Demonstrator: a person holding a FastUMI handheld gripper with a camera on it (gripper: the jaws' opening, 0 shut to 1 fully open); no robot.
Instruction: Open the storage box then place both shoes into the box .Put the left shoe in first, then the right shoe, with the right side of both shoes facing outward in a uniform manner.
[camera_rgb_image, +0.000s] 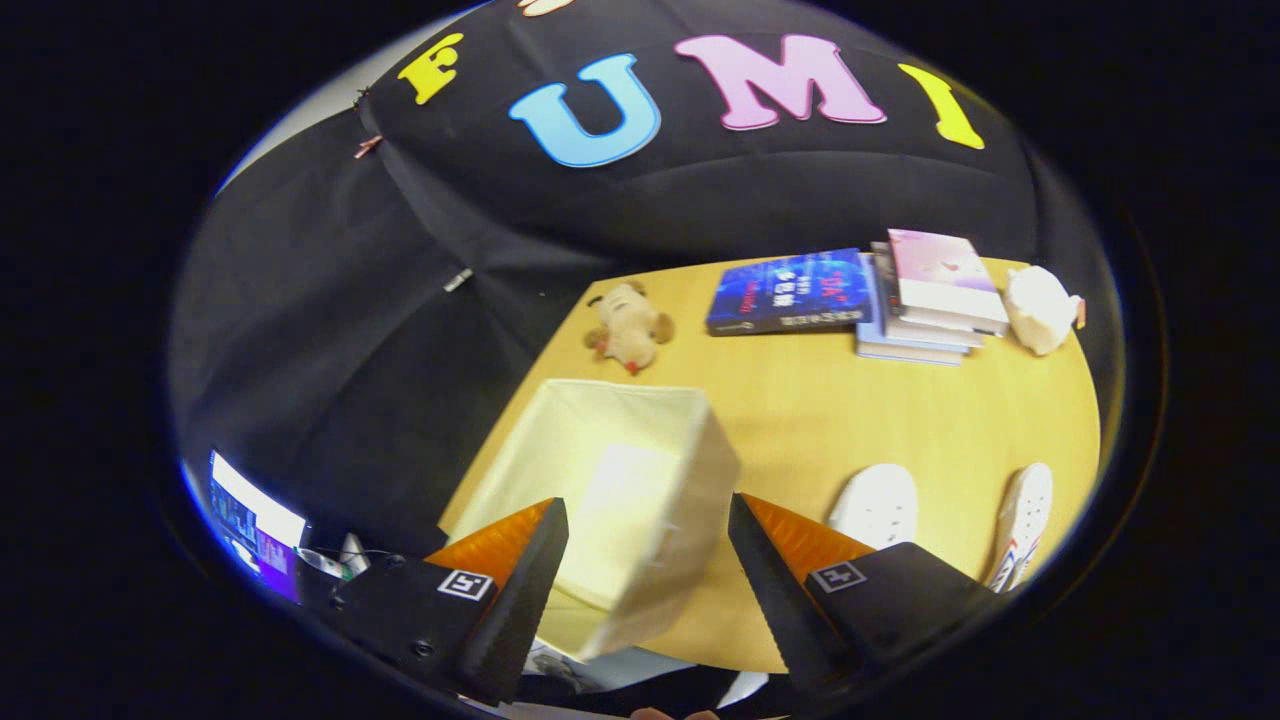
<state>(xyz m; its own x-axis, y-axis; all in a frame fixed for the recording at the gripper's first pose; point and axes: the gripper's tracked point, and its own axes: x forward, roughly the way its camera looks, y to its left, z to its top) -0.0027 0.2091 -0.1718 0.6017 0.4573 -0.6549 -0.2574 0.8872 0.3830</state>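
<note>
Storage box open-topped on table, seen between and just ahead of fingers. Gripper high above box, tilted down, jaws wide, holding nothing. 2 shoes right of box. Plush dog, books, white plush beyond box.

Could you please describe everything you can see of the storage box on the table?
The storage box is a cream, fabric-looking cube with soft, slightly sagging walls. It stands upright and open-topped near the edge of the wooden table, and nothing is visible inside it. It sits between and just ahead of the tongs, whose fingers stand apart without touching it. A small plush toy lies beyond it, and two white shoes rest apart to its side.
</note>
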